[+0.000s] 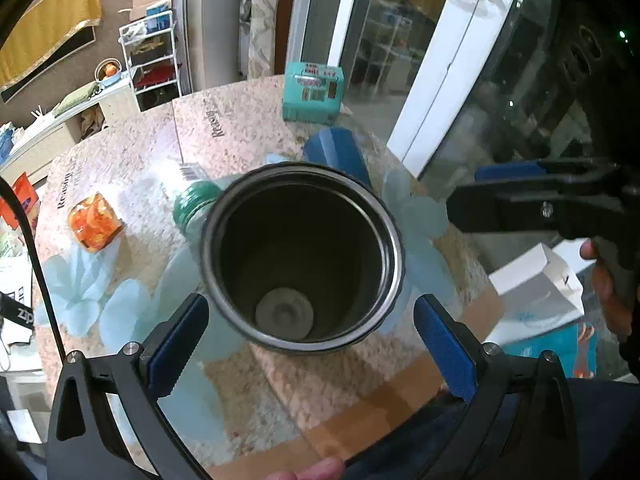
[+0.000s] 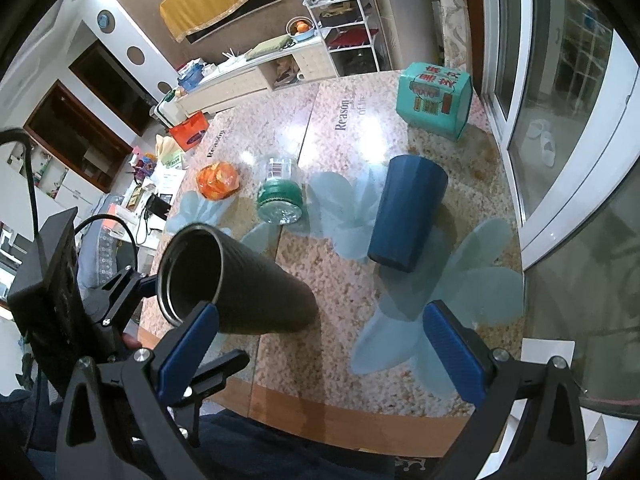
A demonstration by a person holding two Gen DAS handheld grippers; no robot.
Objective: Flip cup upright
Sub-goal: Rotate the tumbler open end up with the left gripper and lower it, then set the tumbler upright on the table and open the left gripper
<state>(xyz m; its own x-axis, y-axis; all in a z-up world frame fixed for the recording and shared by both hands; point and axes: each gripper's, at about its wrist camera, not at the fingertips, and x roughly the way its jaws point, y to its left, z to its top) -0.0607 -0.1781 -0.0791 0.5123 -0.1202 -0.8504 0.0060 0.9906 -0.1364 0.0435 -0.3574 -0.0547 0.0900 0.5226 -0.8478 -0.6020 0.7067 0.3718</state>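
Note:
A dark metal cup [image 1: 300,260] stands tilted on the table, its base down and its open mouth leaning toward my left gripper [image 1: 308,344]. The left gripper's blue pads [image 1: 176,340] are wide apart, just short of the cup's rim, not touching it. In the right wrist view the cup [image 2: 248,284] leans left, base on the tabletop, with the left gripper's fingers beside its mouth. My right gripper [image 2: 320,356] is open and empty above the table's near edge. A blue cup [image 2: 404,212] stands upside down to the right.
A round speckled table [image 2: 340,360] holds a teal box [image 2: 434,100], an upturned clear jar with a green lid [image 2: 280,196] and an orange packet [image 2: 218,180]. A glass door stands on the right. A white box [image 1: 536,280] sits off the table edge.

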